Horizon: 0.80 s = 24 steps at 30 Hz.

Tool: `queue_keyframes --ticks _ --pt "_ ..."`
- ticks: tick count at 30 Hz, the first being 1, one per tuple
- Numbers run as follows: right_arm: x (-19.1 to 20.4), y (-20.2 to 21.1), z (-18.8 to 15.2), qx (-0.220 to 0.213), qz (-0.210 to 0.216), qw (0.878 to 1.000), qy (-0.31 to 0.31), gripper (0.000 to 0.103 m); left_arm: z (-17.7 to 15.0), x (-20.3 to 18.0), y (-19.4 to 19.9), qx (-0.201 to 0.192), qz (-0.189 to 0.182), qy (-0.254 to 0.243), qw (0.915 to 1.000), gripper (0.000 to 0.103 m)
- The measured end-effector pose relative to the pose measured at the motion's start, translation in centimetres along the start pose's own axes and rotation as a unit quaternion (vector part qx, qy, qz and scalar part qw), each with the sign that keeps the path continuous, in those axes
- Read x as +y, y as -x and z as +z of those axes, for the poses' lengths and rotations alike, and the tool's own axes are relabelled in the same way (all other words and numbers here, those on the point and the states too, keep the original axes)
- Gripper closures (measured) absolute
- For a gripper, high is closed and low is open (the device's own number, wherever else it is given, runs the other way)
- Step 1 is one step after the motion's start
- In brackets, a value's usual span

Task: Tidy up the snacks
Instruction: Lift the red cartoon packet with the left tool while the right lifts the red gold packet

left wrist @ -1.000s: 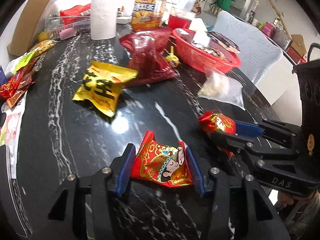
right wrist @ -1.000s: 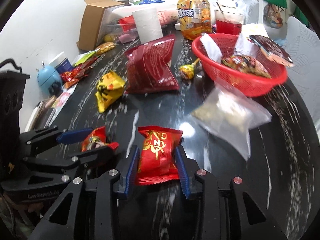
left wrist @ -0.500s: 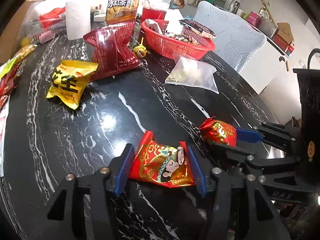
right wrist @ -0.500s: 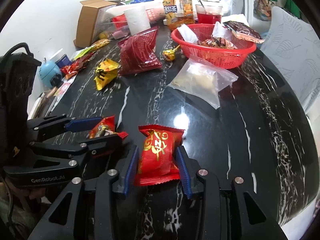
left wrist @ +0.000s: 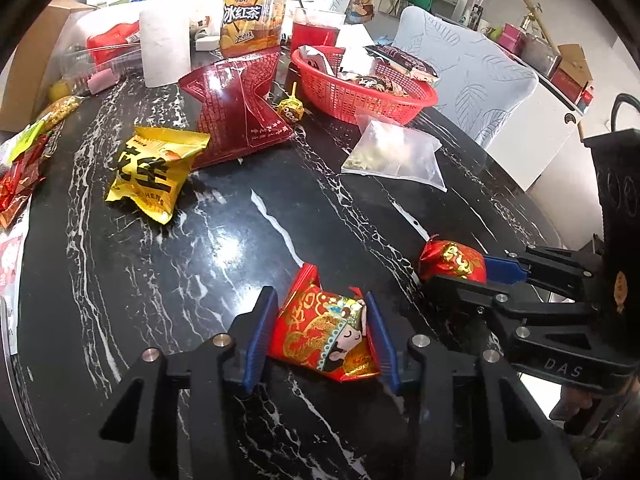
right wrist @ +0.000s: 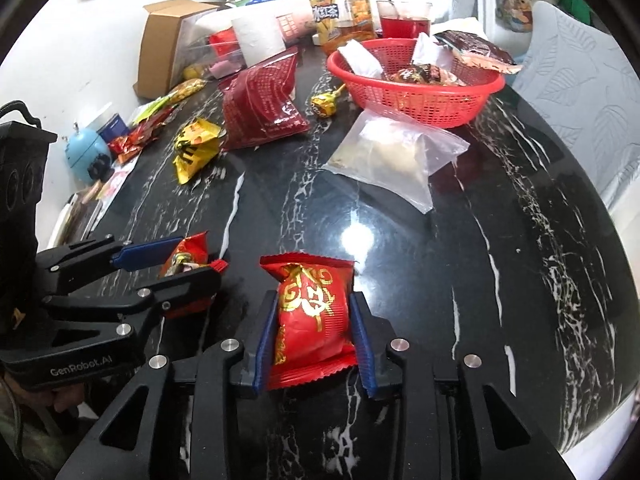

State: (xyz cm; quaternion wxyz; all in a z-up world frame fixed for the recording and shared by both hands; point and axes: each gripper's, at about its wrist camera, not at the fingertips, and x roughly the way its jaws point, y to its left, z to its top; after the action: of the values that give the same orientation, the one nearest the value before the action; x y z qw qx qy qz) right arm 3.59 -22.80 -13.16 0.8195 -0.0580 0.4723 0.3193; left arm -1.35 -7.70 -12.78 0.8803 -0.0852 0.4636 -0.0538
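Observation:
My left gripper [left wrist: 318, 300] has a red packet with a cartoon figure [left wrist: 320, 332] between its blue pads; the jaws are closing and the pads press its sides. It shows in the right wrist view as left gripper [right wrist: 196, 256] with that packet [right wrist: 188, 252]. My right gripper [right wrist: 314, 300] pinches a red packet with gold characters [right wrist: 312, 312], its jaws closing too; the left wrist view has it at the right as right gripper [left wrist: 452, 268]. A red basket [left wrist: 360, 96] holding several snacks stands far back on the black marble table [left wrist: 240, 240].
Between the grippers and the basket lie a yellow packet [left wrist: 152, 172], a dark red bag [left wrist: 236, 116], a clear zip bag [left wrist: 396, 152] and a lollipop [left wrist: 291, 109]. A tea bottle [left wrist: 252, 16], paper roll [left wrist: 164, 52] and red drink [left wrist: 316, 32] stand behind. A pale chair [left wrist: 472, 76] lies right.
The right gripper has drawn back a little from the basket with its packet. Both packets stay between the pads, squeezed slightly tighter. The left gripper has barely moved.

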Motion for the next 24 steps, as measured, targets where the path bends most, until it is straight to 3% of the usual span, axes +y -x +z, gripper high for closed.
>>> queue_keyframes --ticks 2,4,9,14,16,17,19,24 --pt "0.0 0.2 0.0 -0.001 0.004 1.0 -0.002 0.069 0.1 0.1 0.1 -0.001 -0.003 0.002 1.0 0.059" --pt "0.1 0.4 0.0 -0.002 0.011 1.0 -0.002 0.069 0.4 0.0 0.3 -0.003 -0.009 0.002 1.0 0.069" --pt "0.2 1.1 0.2 -0.006 0.018 1.0 0.001 0.069 1.4 0.1 0.6 -0.013 -0.01 -0.002 0.9999 0.069" --pt "0.0 1.3 0.4 -0.009 0.016 1.0 0.0 0.069 1.2 0.3 -0.3 0.003 -0.016 0.006 0.9998 0.069" --pt "0.1 1.3 0.2 -0.007 0.018 1.0 -0.001 0.069 1.0 0.4 -0.5 0.012 -0.019 0.014 0.9996 0.059" --pt "0.1 1.2 0.2 -0.005 0.019 1.0 -0.002 0.069 0.9 0.4 -0.8 0.021 -0.017 0.015 0.9995 0.042" --pt "0.1 1.2 0.1 -0.004 0.02 1.0 -0.003 0.069 0.7 0.3 -0.9 0.024 -0.002 0.009 0.9997 0.023" --pt "0.0 1.2 0.0 -0.007 0.02 1.0 -0.003 0.069 -0.1 0.2 -0.5 0.013 0.003 0.007 0.9999 0.021"
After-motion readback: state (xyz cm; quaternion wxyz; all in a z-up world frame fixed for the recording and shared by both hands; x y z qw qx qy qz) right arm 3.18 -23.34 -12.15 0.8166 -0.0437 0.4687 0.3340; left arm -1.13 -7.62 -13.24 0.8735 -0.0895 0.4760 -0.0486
